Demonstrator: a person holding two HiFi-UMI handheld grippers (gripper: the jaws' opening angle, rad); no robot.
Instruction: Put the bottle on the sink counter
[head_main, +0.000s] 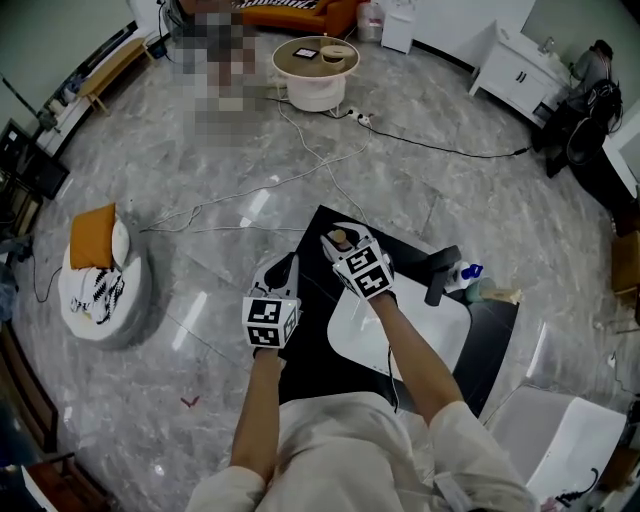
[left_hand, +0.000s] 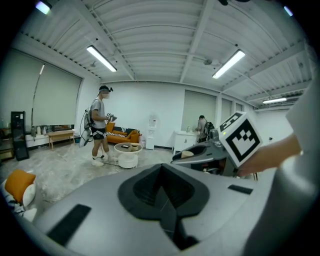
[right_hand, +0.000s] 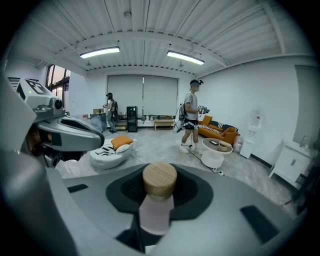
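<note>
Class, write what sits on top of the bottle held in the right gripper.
A round wooden cap tops the bottle; its lower body is covered by the right gripper.

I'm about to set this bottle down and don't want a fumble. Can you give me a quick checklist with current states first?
1. The bottle is clamped in the right gripper: ok.
2. Its wooden cap is on: ok.
3. The left gripper is empty, jaws together: ok.
4. There is a bare patch on the sink counter: ok.
5. The faucet and the blue-capped bottle are apart from the right gripper: ok.
6. Height above the counter: cannot tell.
</note>
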